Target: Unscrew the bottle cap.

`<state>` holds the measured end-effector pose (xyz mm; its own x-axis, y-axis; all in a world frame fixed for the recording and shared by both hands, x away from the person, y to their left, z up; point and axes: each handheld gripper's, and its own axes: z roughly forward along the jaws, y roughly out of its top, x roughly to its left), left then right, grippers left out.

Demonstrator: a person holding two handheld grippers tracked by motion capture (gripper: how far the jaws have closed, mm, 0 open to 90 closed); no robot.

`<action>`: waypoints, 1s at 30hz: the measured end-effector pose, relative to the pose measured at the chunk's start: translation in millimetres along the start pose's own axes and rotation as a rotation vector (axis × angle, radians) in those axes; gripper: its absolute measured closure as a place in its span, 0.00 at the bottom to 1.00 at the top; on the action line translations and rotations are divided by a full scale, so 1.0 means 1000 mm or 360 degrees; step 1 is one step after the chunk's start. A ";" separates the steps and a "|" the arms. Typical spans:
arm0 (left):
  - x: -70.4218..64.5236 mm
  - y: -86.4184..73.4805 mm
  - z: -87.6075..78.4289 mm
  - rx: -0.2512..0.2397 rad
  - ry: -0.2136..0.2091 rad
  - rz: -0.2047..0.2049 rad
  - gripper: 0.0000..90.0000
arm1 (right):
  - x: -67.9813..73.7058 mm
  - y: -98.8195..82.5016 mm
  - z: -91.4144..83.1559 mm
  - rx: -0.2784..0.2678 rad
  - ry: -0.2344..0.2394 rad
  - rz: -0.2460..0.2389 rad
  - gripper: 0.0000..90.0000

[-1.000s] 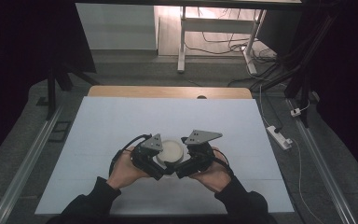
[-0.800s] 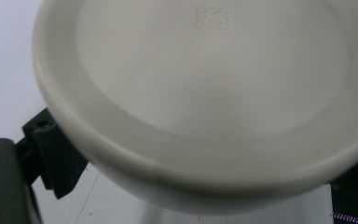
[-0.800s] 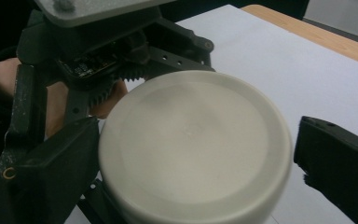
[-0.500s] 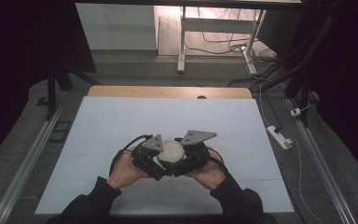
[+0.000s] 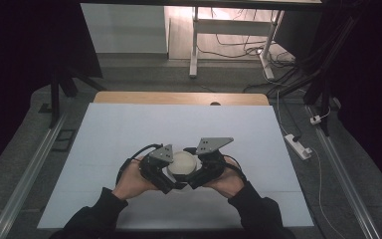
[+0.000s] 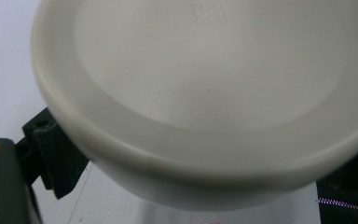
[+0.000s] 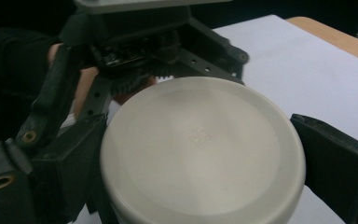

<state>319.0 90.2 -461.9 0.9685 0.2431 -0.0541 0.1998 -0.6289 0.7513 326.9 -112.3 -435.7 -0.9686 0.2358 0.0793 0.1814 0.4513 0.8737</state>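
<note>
Little has shifted over the last second: the round cream lidded jar (image 5: 182,163) stays at six o'clock on the tabletop (image 5: 129,134). The right tongs (image 5: 195,180) remain closed on its sides; whether the left tongs (image 5: 172,184) grip cannot be told.
</note>
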 end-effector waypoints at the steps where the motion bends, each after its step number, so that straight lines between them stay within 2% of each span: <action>1: 0.000 0.000 0.000 0.0000 -0.0010 0.0005 0.08 | -0.002 0.000 0.000 0.0002 0.0037 -0.0017 0.08; 6: -0.002 0.001 0.002 0.0008 -0.0043 0.0032 0.08 | -0.013 -0.002 -0.002 -0.0008 0.0233 -0.0095 0.08; 8: -0.002 0.001 0.002 0.0015 -0.0042 0.0033 0.08 | -0.016 -0.003 -0.002 -0.0006 0.0275 -0.0112 0.08; 11: -0.002 0.001 0.003 0.0016 -0.0038 0.0029 0.08 | -0.015 -0.004 -0.001 -0.0001 0.0273 -0.0110 0.07; 15: -0.002 0.001 0.002 0.0003 -0.0016 0.0015 0.08 | -0.010 0.000 -0.002 -0.0006 0.0163 -0.0084 0.00; 20: -0.002 0.001 -0.001 0.0000 0.0021 -0.0007 0.08 | -0.004 0.006 -0.012 -0.0098 0.0041 0.0022 0.00; 22: -0.001 0.001 -0.001 -0.0009 0.0039 -0.0029 0.08 | -0.001 0.007 -0.014 -0.0110 -0.0034 0.0051 0.00; 27: 0.000 0.002 -0.002 0.0003 0.0094 -0.0067 0.08 | 0.010 0.008 -0.011 -0.0064 -0.0253 0.0108 0.00; 30: 0.000 0.002 -0.002 0.0004 0.0119 -0.0097 0.08 | 0.015 0.009 -0.007 -0.0056 -0.0327 0.0162 0.00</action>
<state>319.4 90.7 -459.3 0.9407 0.3354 -0.0501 0.2584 -0.6131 0.7466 313.2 -110.6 -423.0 -0.8900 0.4503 0.0716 0.2666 0.3867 0.8828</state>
